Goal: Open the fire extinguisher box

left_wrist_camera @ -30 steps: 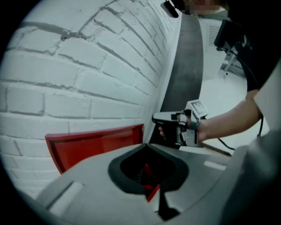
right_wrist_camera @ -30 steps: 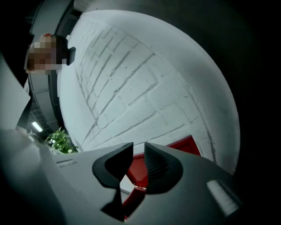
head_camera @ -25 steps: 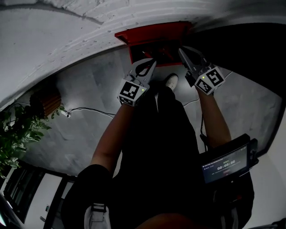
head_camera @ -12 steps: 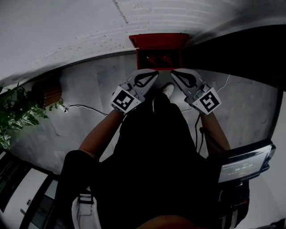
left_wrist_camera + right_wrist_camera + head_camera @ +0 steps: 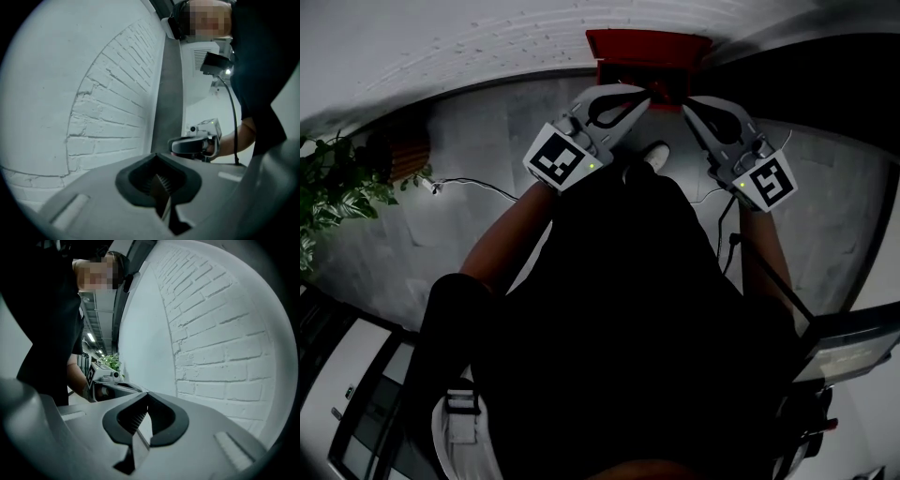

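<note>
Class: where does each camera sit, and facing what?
Head view: on the person's head, looking steeply down at the red box by the brick wall; legs, left gripper and right gripper show.
Left gripper view: rides the left gripper, looks along its shut jaws at the wall; right forearm shows.
Right gripper view: likewise along its shut jaws; left forearm shows.
Shared: both gripper views show wall and opposite gripper.

Red box (image 5: 647,43) front partly behind left gripper (image 5: 644,93); plant (image 5: 333,183) cropped at left edge
</note>
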`<action>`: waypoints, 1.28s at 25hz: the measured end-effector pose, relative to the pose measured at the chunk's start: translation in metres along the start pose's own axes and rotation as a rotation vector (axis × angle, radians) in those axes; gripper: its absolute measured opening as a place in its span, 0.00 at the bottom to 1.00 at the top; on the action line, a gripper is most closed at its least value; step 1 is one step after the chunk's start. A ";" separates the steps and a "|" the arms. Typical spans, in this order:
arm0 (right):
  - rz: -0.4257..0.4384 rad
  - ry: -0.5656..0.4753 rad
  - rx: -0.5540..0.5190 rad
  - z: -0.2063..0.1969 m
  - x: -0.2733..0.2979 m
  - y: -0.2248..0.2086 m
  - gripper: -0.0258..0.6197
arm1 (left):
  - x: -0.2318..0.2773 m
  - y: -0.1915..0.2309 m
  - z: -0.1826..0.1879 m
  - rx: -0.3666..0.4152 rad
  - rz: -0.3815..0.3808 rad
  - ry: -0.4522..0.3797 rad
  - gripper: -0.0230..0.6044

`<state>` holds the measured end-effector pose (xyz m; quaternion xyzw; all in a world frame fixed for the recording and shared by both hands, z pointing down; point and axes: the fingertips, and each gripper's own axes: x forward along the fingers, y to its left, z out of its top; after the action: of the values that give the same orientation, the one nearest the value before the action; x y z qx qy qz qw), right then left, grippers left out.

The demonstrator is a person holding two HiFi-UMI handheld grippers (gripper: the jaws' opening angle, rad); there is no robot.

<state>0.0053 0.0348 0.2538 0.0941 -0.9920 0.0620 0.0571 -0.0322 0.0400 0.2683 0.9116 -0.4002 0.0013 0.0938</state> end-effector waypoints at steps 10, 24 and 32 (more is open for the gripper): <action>0.001 -0.056 -0.044 0.022 -0.001 0.013 0.06 | -0.004 -0.012 0.031 0.024 0.009 -0.059 0.04; 0.008 -0.080 -0.032 0.026 0.001 0.014 0.06 | -0.005 -0.012 0.028 0.039 0.006 -0.044 0.04; 0.007 -0.070 -0.037 0.023 0.001 0.016 0.06 | -0.008 -0.016 0.026 0.037 0.004 -0.043 0.04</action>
<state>-0.0009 0.0472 0.2289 0.0917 -0.9947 0.0405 0.0241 -0.0282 0.0523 0.2396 0.9121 -0.4040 -0.0109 0.0684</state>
